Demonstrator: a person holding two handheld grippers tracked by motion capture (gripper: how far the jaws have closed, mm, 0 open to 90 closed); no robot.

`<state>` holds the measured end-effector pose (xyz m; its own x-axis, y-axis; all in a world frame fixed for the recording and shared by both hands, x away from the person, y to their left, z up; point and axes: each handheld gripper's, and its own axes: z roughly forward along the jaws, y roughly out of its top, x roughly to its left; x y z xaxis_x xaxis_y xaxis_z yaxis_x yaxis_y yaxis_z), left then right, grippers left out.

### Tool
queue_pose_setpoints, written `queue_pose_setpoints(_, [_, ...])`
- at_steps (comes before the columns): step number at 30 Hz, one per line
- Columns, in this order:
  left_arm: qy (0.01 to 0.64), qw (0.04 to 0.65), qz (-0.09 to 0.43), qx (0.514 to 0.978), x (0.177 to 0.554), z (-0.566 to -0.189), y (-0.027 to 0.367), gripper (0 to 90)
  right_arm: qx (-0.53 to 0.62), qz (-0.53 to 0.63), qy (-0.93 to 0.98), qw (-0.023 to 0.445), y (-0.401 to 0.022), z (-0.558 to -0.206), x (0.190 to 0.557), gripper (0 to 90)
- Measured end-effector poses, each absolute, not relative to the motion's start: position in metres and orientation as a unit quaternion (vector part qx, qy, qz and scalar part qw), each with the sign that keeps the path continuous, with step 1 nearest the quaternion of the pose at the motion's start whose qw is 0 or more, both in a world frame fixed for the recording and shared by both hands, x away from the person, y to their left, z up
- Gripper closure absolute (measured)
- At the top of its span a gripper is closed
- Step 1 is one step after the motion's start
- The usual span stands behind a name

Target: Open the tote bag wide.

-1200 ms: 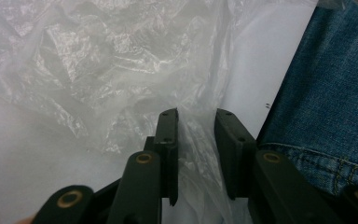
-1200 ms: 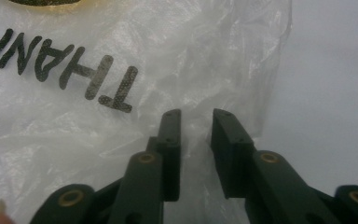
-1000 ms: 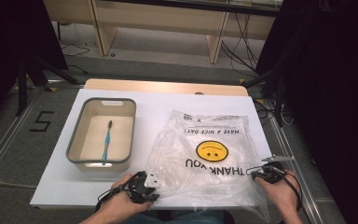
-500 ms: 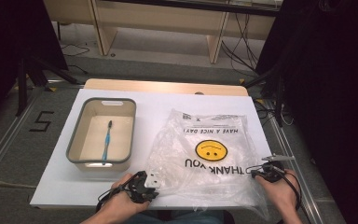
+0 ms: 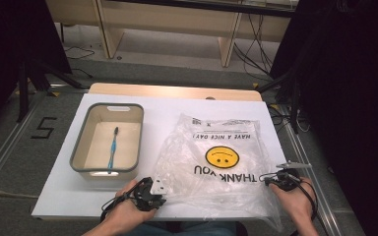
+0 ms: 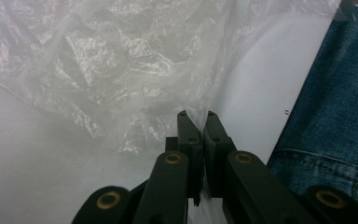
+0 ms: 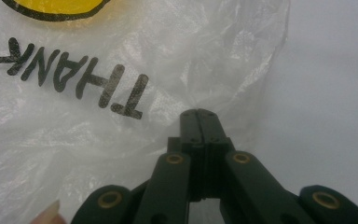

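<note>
Both tongs pinched on plastic bag; tub holds one toothbrush.

High view: grey-rimmed tub (image 5: 78,152) on white counter (image 5: 157,110), blue toothbrush (image 5: 112,150) inside; plastic bag (image 5: 216,167) just beside, flat.
Left gripper view: left tongs (image 6: 196,115) have just closed, film caught between.
Right gripper view: right tongs (image 7: 198,112) clamped tight on the bag edge near "THANK".

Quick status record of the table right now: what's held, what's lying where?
left tongs: shut on the plastic bag's near left edge
right tongs: shut on the bag's near right edge
bag: flat on white table, smiley print upside down to the camera
toothbrush: blue, lying in the grey-rimmed tub, left of the bag
</note>
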<state>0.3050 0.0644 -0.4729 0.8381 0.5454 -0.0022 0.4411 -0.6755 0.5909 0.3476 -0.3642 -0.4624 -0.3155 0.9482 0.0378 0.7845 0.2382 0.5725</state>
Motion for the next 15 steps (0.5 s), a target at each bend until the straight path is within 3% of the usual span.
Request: queue_pose_setpoints(15, [0.297, 0.297, 0.135, 0.898, 0.33, -0.465, 0.059, 88.3, 0.573, 0.272, 0.754, 0.174, -0.363, -0.459, 0.352, 90.0])
